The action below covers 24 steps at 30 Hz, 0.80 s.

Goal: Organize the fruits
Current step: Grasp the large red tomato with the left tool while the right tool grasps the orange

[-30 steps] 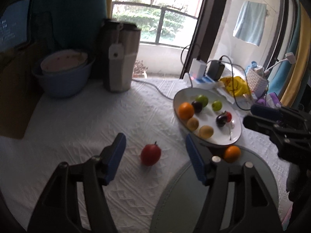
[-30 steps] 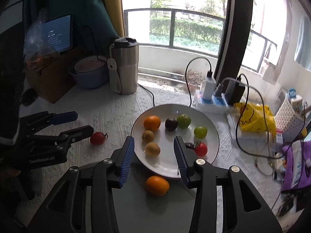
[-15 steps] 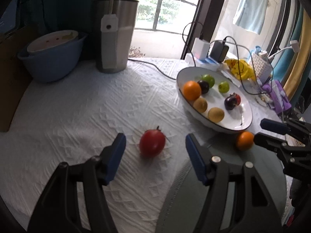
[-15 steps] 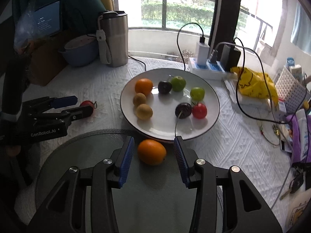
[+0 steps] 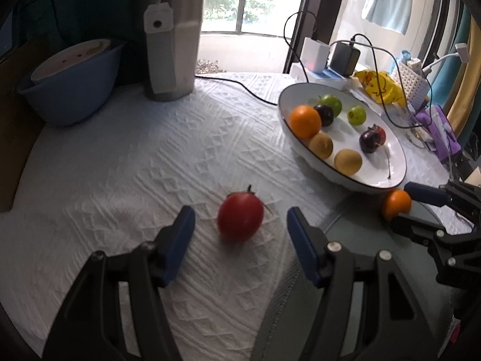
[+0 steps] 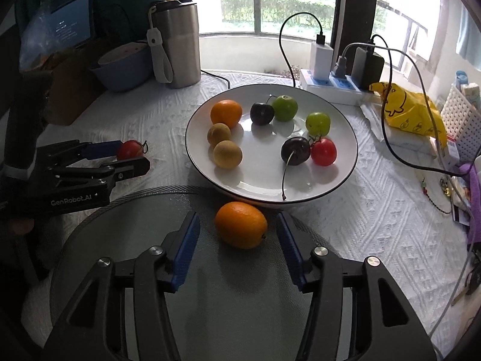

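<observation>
A white plate holds several fruits: an orange, kiwis, cherries, green fruits and a red tomato. It also shows in the left wrist view. A loose red tomato lies on the white cloth between the open fingers of my left gripper; the fingers are apart from it. A loose orange lies on the grey glass mat just in front of the plate, between the open fingers of my right gripper, untouched. The left gripper and the tomato also show in the right wrist view.
A steel tumbler and a blue bowl stand at the back left. A power strip with chargers and cables, a yellow bag and a white basket crowd the right side. A cable crosses the cloth behind the plate.
Both grippers have moved forward and lower. The tomato now lies between the left fingers and the orange between the right fingers. Neither fruit has moved.
</observation>
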Tool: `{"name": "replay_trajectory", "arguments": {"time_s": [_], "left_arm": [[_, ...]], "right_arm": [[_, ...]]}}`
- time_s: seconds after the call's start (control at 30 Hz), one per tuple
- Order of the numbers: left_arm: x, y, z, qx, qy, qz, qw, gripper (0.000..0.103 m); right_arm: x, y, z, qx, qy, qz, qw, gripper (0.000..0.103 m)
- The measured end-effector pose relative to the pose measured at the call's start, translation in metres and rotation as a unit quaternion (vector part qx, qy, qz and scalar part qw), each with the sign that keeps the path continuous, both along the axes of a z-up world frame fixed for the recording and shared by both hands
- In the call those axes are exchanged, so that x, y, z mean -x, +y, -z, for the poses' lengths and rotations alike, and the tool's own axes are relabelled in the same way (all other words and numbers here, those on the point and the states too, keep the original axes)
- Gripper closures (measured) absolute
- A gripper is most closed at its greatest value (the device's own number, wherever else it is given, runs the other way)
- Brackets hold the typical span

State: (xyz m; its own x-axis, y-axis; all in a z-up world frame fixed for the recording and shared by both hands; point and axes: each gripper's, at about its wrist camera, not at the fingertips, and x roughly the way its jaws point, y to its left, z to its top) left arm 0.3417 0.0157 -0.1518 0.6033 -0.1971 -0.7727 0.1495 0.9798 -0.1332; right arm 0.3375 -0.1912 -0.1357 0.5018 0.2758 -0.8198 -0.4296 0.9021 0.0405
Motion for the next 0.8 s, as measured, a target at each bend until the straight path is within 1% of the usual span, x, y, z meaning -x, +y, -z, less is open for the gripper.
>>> {"name": "replay_trajectory", "arguments": {"time_s": [0.1,0.2,0.37,0.47,0.57,0.6,0.63,0.67,0.8], "left_arm": [[-0.001,-0.003,0.000,-0.003,0.000,0.006,1.0000,0.039],[-0.001,-0.004,0.001,-0.006,0.000,0.008,0.9999,0.047],[-0.001,-0.006,0.001,-0.012,-0.001,0.009,0.9999,0.053],[-0.001,-0.008,0.001,-0.018,-0.002,0.013,0.9997,0.059],[-0.001,-0.010,0.001,-0.028,-0.002,0.012,0.9995,0.063],[-0.001,-0.010,0.001,-0.031,-0.003,0.010,0.9995,0.065],[-0.001,-0.011,0.001,-0.034,-0.003,0.008,0.9994,0.070],[-0.001,-0.011,0.002,-0.037,-0.004,0.007,0.9993,0.072],[0.000,-0.013,0.001,-0.043,-0.005,0.011,0.9990,0.072]], "right_arm": [[-0.003,0.002,0.004,-0.001,0.005,-0.001,1.000,0.047],[-0.005,0.004,0.008,0.001,0.008,-0.004,1.000,0.047],[-0.006,0.006,0.013,0.004,0.012,-0.010,1.000,0.048],[-0.006,0.007,0.014,0.007,0.010,-0.013,1.000,0.050],[-0.006,0.006,0.014,0.011,0.006,-0.012,1.000,0.058],[-0.006,0.005,0.013,0.012,0.005,-0.011,1.000,0.061],[-0.006,0.004,0.013,0.011,0.005,-0.010,1.000,0.063],[-0.007,0.004,0.013,0.012,0.004,-0.010,1.000,0.063],[-0.006,0.003,0.013,0.011,0.004,-0.012,1.000,0.063]]}}
